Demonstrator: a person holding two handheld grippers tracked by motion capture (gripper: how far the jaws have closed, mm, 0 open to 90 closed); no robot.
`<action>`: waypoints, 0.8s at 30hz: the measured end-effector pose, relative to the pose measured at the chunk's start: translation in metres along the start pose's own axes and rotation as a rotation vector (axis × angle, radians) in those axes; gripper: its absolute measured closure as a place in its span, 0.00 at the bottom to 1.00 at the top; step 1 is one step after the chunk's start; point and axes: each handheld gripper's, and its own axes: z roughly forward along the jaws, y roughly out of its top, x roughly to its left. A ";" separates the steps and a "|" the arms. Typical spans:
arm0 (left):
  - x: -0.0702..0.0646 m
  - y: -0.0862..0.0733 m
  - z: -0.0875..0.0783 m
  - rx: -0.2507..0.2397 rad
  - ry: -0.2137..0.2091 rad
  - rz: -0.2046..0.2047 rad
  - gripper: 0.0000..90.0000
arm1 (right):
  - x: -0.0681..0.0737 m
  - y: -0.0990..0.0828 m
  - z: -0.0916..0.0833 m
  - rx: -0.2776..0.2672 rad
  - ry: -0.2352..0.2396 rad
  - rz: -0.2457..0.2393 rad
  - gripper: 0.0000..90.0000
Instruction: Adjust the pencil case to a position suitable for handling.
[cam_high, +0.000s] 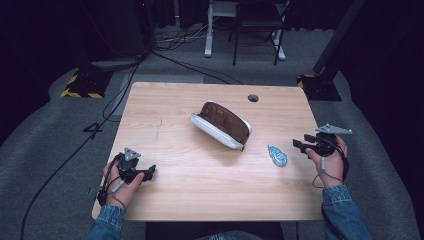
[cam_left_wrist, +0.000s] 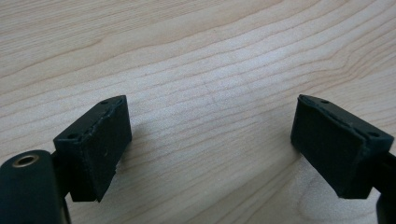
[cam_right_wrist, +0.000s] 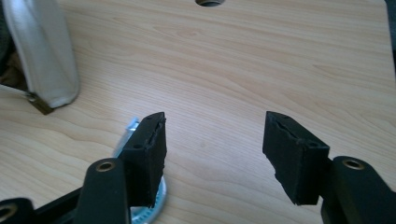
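A white pouch (cam_high: 221, 125) with a brown lining lies open at the middle of the wooden table (cam_high: 200, 185); its white end (cam_right_wrist: 44, 56) is at the upper left of the right gripper view. A small blue packet (cam_high: 277, 155) lies to its right, partly hidden behind my right gripper's left jaw, its edge (cam_right_wrist: 132, 125) peeking out. My left gripper (cam_high: 149, 172) rests near the table's front left, open over bare wood (cam_left_wrist: 210, 107). My right gripper (cam_high: 300, 146) is held at the right edge, open and empty (cam_right_wrist: 212, 140), a little right of the packet.
A round cable hole (cam_high: 253, 98) sits at the table's far right, also seen as the hole (cam_right_wrist: 209, 2) at the top of the right gripper view. Beyond the table stand a chair (cam_high: 257, 25), stand bases and cables on grey carpet.
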 end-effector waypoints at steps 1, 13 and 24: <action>0.000 0.000 0.000 0.000 0.000 0.000 0.14 | 0.003 0.002 0.000 -0.003 0.007 -0.008 0.44; 0.000 0.000 0.000 0.000 0.000 0.000 0.14 | 0.042 0.029 0.018 0.020 0.131 -0.051 0.41; 0.000 0.000 0.000 0.000 -0.003 -0.001 0.14 | 0.073 0.053 0.040 0.044 0.207 -0.092 0.37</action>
